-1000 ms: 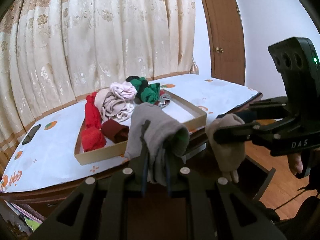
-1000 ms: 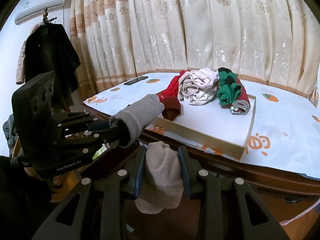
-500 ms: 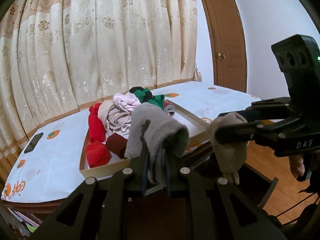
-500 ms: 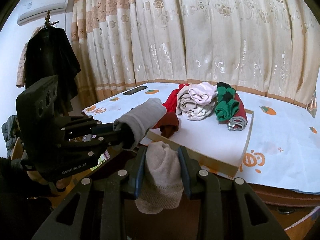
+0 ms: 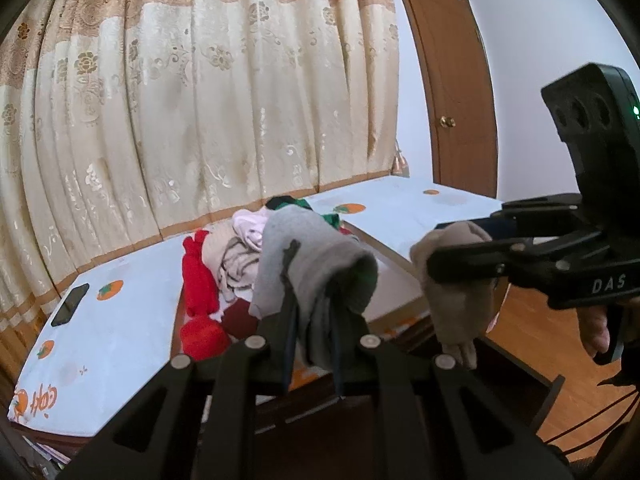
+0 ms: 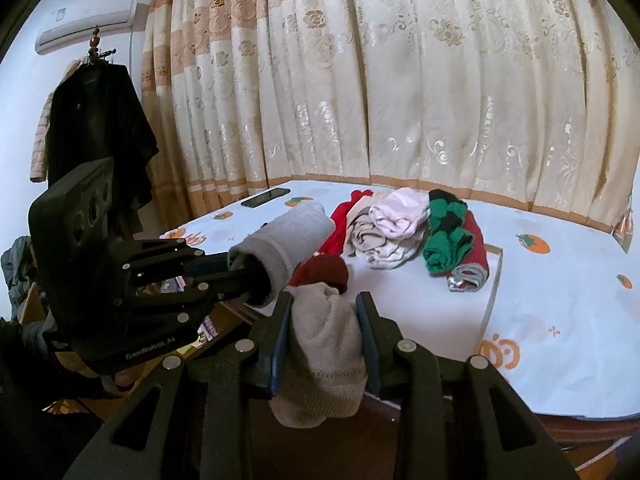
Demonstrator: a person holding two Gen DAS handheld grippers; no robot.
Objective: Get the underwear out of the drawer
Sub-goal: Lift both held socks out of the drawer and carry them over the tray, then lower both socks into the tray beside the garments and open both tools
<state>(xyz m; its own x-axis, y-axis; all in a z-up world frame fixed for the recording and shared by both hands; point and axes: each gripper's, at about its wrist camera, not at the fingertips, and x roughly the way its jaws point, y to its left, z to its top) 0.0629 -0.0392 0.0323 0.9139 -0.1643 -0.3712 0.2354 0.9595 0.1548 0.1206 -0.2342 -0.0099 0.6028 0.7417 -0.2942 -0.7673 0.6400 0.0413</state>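
My left gripper (image 5: 312, 312) is shut on a rolled grey underwear (image 5: 308, 256), held in the air in front of the table; both also show in the right wrist view, gripper (image 6: 248, 276) and grey roll (image 6: 288, 236). My right gripper (image 6: 324, 320) is shut on a rolled beige underwear (image 6: 320, 352), which also shows in the left wrist view (image 5: 456, 300). A shallow cardboard tray (image 6: 492, 300) on the table holds red (image 5: 198, 276), pale pink (image 6: 396, 212), beige, green-and-black (image 6: 444, 236) and dark red (image 6: 324, 272) rolled garments.
The table has a white cloth with orange prints (image 6: 560, 300). A black phone (image 5: 70, 304) lies at its far left. Cream curtains (image 6: 400, 80) hang behind. A brown door (image 5: 452, 100) is at the right. A dark coat (image 6: 100, 128) hangs at the left.
Both grippers have risen with their rolled garments; the table and tray sit lower and farther in both views. The grips have not changed.
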